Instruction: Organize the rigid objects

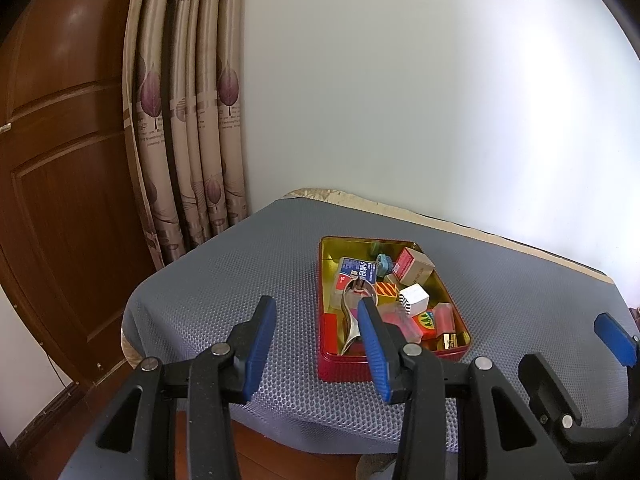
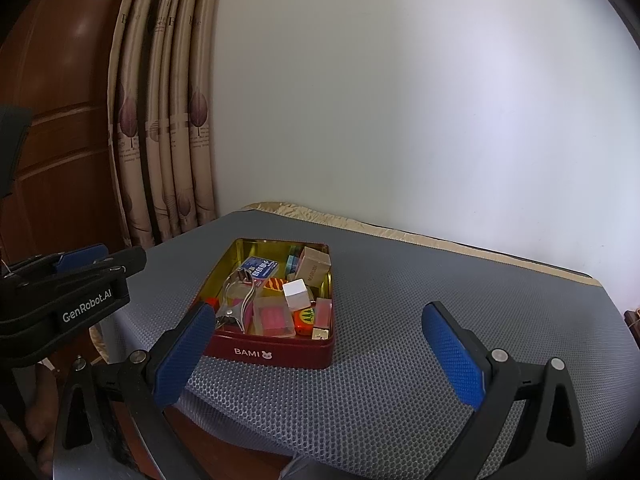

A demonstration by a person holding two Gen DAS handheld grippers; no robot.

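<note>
A red tin (image 1: 344,370) (image 2: 272,354) with a gold inside sits on the grey mat, filled with several small items. Among them are a metal clipper (image 1: 352,312) (image 2: 236,296), a blue box (image 1: 356,270) (image 2: 260,266), a white cube (image 1: 414,298) (image 2: 296,294) and a cardboard box (image 1: 414,266) (image 2: 314,266). My left gripper (image 1: 316,302) hovers near the tin's front left corner, open and holding nothing; it also shows at the left edge of the right wrist view (image 2: 80,264). My right gripper (image 2: 318,308) stands wide open in front of the tin, nothing between its fingers.
The grey honeycomb mat (image 1: 224,280) (image 2: 440,300) covers a small table with rounded corners. A pale wall stands behind it. Patterned curtains (image 1: 192,120) and a brown wooden door (image 1: 60,160) are at the left. Wooden floor shows below the table's front edge.
</note>
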